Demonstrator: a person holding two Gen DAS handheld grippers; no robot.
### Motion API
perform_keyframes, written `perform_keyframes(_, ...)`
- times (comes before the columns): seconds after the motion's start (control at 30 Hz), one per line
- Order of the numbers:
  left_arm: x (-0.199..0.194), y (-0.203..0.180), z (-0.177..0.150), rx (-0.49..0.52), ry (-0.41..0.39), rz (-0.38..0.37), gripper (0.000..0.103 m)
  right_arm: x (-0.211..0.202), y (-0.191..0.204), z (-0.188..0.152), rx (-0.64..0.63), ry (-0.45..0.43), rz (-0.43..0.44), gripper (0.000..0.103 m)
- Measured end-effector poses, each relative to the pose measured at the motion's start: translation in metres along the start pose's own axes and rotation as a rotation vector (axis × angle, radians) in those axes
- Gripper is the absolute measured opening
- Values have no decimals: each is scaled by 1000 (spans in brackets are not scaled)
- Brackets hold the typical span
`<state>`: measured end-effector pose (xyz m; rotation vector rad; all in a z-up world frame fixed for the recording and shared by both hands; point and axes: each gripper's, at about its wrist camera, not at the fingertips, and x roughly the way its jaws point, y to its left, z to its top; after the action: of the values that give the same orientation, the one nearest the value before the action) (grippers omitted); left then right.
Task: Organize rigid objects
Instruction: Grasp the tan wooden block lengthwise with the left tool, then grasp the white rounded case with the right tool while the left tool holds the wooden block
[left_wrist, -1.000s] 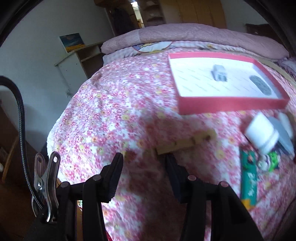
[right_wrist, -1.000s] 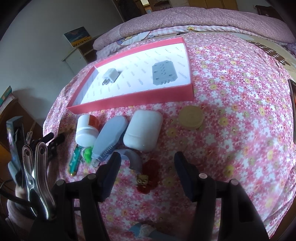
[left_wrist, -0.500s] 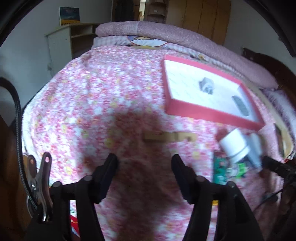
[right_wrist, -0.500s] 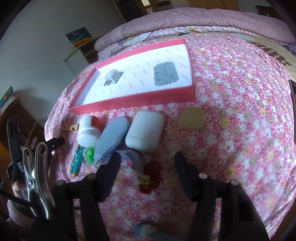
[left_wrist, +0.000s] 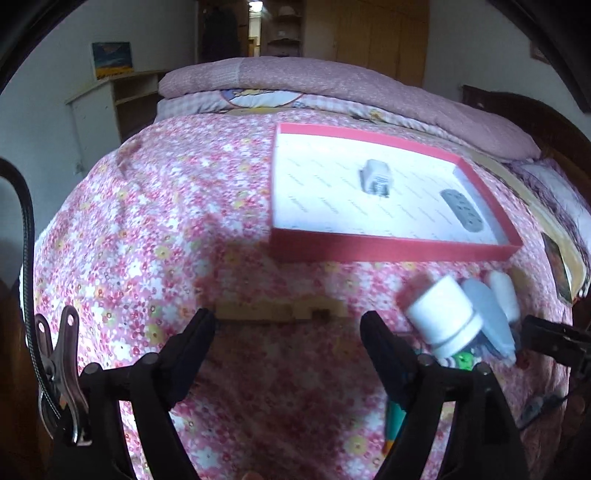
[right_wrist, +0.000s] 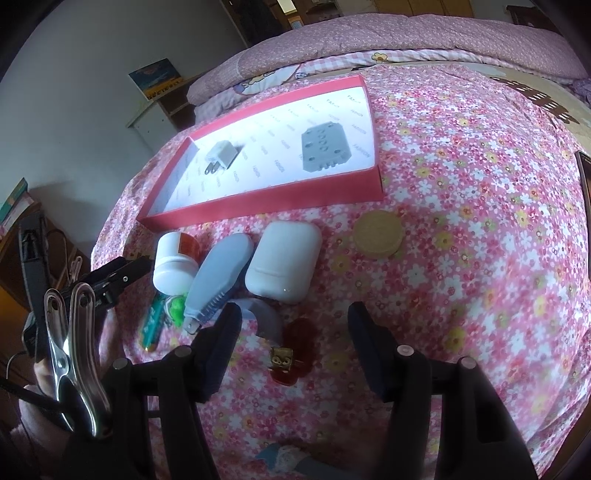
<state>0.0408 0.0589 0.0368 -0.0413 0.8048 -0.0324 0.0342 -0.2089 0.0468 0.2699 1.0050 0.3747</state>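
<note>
We see a bedspread (right_wrist: 461, 155) in pink with white and yellow flowers. The box (right_wrist: 266, 205) is red outside, white inside; the bottle (right_wrist: 173, 264) is white.

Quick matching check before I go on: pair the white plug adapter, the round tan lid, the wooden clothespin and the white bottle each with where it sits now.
Things:
1. white plug adapter
2. round tan lid
3. wooden clothespin
4. white bottle

Places:
A. alone on the bedspread, right of the white case
B. inside the red tray
C. on the bedspread just ahead of the left gripper's open fingers
D. left end of the row below the tray

Pairs: 1-B, 2-A, 3-C, 4-D
</note>
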Motion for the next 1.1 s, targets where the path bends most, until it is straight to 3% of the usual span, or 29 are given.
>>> perform_keyframes(0.13,7,6,0,-15,5,-34,89,1,1,0,-2,2,14,61)
perform_keyframes(0.33,20,-9,-1,84,12,25,91,5,3,0,-15,9,21,61)
perform_keyframes(0.5,23,-6,3,17,3,21,92,6,3,1,-16,9,19,61)
perform_keyframes(0.63,24,-9,1,36,-9,47,91,8,6,2,-39,11,-1,61)
perform_keyframes(0.73,22,-10,1,37,-21,45,81,9,9,2,-55,13,-17,61)
perform_keyframes(1.1,6,-4,-7,-3,-22,-20,80,14,22,9,-92,-3,-67,61)
